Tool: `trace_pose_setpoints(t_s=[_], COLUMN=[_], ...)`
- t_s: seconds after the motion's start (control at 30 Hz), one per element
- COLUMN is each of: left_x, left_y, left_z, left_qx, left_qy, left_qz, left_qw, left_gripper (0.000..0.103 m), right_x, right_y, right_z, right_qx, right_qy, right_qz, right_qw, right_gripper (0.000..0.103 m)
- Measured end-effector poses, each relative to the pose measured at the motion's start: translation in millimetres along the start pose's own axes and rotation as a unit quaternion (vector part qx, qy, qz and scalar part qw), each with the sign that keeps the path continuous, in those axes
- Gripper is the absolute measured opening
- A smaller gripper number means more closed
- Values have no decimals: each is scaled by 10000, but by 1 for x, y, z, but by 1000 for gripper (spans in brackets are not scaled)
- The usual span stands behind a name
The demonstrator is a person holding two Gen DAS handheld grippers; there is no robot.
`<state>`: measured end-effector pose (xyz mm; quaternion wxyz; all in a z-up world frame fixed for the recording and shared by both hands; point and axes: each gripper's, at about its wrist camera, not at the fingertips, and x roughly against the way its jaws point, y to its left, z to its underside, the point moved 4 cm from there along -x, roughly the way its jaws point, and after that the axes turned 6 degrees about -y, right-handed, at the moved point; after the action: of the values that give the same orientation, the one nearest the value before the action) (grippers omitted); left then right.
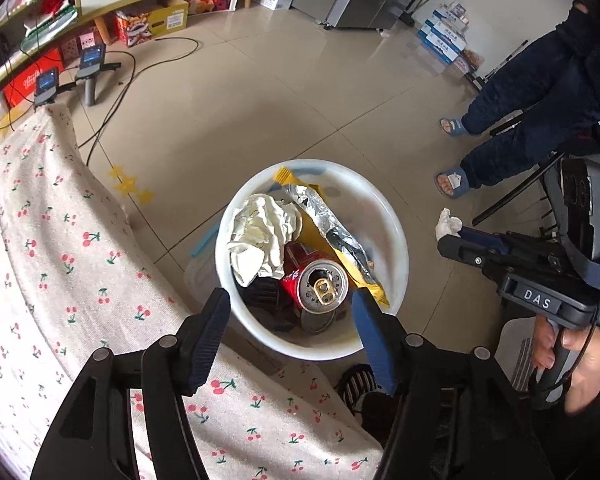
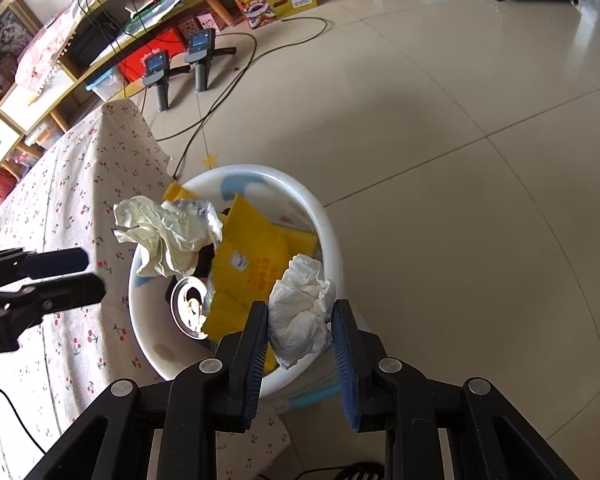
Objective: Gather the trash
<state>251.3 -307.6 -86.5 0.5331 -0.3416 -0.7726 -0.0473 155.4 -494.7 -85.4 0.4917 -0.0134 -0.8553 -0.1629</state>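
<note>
A white bin (image 1: 396, 232) (image 2: 324, 216) stands on the floor against the cherry-print tablecloth (image 1: 40, 260) (image 2: 60, 184). In it lie crumpled cream paper (image 1: 260, 232) (image 2: 164, 236), a red cola can (image 1: 320, 288) with its top up, and a yellow and foil snack wrapper (image 1: 332, 232) (image 2: 260, 256). My left gripper (image 1: 290, 312) (image 2: 80, 276) hangs open above the bin, the can below its fingers and not gripped. My right gripper (image 2: 300, 307) (image 1: 452, 236) is shut on a crumpled white tissue (image 2: 300, 300) (image 1: 448, 224) over the bin's near rim.
A person's legs (image 1: 520, 120) in dark trousers and blue slippers stand on the tiled floor at the right. Two spare grippers on stands (image 1: 88, 68) (image 2: 198, 60) and black cables lie by a low shelf with boxes (image 1: 152, 24). Tiled floor spreads beyond the bin.
</note>
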Motion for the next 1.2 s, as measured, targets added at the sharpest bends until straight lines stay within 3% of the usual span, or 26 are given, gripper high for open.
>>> trace_pose_setpoints(t_s=[0.23,0.43,0.47,0.57,0.83,1.03,1.2], left_x=[37,62,66,79,116,145,172], left_y=[20,42,46,55,78,93,98], left_z=[28,55,60,75,118,158,192], left_qx=[146,329,355,473,785,1129,1332], left_qy=[-201,-332,-364,-434,-697,-984,-1236], left_qz=[-284,-527,-557,-651,-818,-1082,-1398], left_qw=[9993,9975,9972,9958,9911,9828,9734], left_gripper=[91,98,99,99,100,100,100], right_x=[-10,-20,-22,-26,-8,13,34], right_y=[11,28,30,32,45,65,105], right_z=[-6,-9,-10,-9,-6,16,42], right_qx=[9,97,103,15,179,297,720], right_qy=[35,32,31,63,-188,-195,-271], right_qz=[0,38,46,1,127,143,121], right_qw=[10000,9999,9999,10000,9996,9993,9970], right_gripper=[29,31,37,75,76,77,86])
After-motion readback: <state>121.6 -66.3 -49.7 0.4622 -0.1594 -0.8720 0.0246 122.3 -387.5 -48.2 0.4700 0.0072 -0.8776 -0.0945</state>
